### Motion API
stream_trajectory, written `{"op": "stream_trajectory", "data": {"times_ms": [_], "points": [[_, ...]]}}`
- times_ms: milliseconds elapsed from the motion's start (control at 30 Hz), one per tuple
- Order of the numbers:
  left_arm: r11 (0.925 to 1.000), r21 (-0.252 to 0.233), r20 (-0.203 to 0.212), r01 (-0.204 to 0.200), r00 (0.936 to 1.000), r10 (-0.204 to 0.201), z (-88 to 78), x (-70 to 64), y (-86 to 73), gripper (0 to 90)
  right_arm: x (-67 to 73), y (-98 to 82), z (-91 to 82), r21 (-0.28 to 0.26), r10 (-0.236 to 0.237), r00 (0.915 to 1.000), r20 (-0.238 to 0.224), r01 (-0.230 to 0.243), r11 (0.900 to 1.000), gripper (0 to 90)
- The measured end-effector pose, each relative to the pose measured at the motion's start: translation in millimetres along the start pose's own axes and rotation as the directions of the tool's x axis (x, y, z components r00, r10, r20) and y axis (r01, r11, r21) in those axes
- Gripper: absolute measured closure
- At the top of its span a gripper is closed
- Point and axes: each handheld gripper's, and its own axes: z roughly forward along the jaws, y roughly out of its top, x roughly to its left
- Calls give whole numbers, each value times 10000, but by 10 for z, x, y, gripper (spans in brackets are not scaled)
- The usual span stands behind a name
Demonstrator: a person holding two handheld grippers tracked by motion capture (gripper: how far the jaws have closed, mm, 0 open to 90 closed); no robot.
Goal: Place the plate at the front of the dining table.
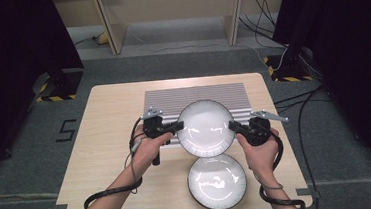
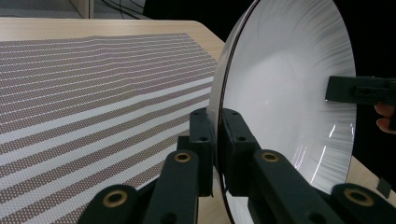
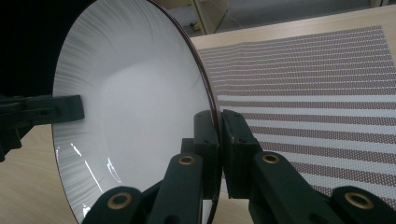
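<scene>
Here both hand-held grippers (left (image 1: 179, 125), right (image 1: 232, 126)) pinch one white plate (image 1: 205, 128).

Both grippers clamped, facing each other.
Left gripper (image 1: 179, 125) and right gripper (image 1: 233, 127) each pinch opposite rim edges; forearms angle inward.

A white, dark-rimmed bowl (image 1: 206, 128) was held above the striped placemat (image 1: 233, 93), its rim pinched at opposite sides by both grippers. A second, seemingly identical bowl (image 1: 216, 182) rested upright on the wooden table (image 1: 105, 131), just nearer the person.
</scene>
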Motion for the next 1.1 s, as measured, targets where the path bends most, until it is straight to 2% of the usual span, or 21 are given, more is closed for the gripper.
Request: {"op": "stream_trajectory", "data": {"times_ms": [1100], "points": [[10000,12,-188,44,9998,-44,65,96,67,833,-20,84,151,-4,-11,9999,129,11,10000,853]]}}
